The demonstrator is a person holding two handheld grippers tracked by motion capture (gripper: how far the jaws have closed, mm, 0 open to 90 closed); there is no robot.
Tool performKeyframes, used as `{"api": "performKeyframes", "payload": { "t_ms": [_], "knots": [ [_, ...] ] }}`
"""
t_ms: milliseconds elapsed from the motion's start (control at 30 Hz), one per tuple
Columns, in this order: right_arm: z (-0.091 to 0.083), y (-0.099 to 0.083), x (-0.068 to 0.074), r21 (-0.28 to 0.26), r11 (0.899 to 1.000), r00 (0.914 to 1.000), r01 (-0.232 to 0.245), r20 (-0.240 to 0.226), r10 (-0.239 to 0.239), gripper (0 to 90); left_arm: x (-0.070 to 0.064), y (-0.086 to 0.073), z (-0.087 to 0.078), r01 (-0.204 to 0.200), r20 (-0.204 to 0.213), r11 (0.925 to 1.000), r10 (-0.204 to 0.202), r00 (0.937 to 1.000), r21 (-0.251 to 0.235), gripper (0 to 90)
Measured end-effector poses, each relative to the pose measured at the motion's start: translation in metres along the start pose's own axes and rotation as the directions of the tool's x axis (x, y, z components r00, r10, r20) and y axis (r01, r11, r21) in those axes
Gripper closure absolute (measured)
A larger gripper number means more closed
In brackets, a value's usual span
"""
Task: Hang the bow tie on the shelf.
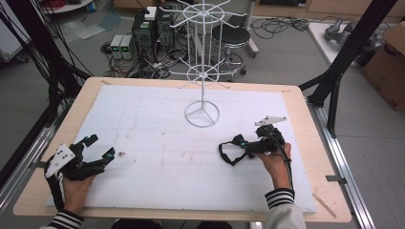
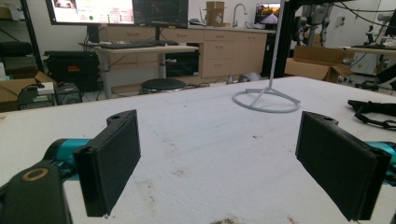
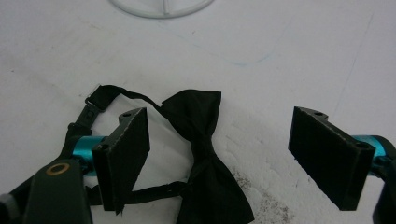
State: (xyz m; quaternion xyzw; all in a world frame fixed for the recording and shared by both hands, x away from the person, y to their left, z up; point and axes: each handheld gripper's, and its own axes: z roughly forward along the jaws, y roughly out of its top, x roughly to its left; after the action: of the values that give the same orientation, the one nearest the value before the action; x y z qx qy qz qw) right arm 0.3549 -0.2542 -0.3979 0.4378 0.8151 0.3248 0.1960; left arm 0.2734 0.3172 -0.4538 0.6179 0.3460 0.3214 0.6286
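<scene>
Right gripper (image 3: 219, 158): jaws spread wide, straddling one black bow tie (image 3: 203, 154) with its strap, which lies flat on the white mat (image 1: 157, 138); nothing gripped. Left gripper (image 1: 98, 149): jaws likewise wide apart, empty, near the desk's left edge. One white wire display rack (image 1: 202, 71) stands beyond.

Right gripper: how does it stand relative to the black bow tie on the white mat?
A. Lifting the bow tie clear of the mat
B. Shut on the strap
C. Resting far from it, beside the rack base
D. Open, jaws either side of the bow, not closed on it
D. In the right gripper view the right gripper is open, its jaws wide apart with the black bow tie lying flat on the white mat between them.
</scene>
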Motion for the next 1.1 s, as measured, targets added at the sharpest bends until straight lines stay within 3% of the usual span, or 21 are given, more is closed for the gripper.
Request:
{"api": "performKeyframes", "payload": {
  "t_ms": [333,367,633,1100],
  "knots": [
    [0.010,-0.002,-0.004,0.088,0.996,0.9994,-0.016,-0.030,0.019,32.3,0.000,0.000,0.000,-0.004,0.000,1.0000,0.004,1.0000,0.002,14.3],
    [0.011,-0.003,-0.004,0.112,0.994,0.9993,-0.014,-0.033,0.018,36.6,0.000,0.000,0.000,-0.001,0.000,1.0000,0.001,1.0000,0.002,14.3],
    [0.018,-0.003,-0.001,0.166,0.986,0.9987,0.023,-0.048,-0.015,46.1,0.000,0.000,0.000,-0.004,0.000,1.0000,0.004,1.0000,0.002,14.3],
    [0.026,-0.002,0.000,0.209,0.977,0.9976,0.042,-0.063,-0.029,61.7,0.000,0.000,0.000,0.000,0.000,1.0000,0.000,1.0000,0.003,14.3]
  ]
}}
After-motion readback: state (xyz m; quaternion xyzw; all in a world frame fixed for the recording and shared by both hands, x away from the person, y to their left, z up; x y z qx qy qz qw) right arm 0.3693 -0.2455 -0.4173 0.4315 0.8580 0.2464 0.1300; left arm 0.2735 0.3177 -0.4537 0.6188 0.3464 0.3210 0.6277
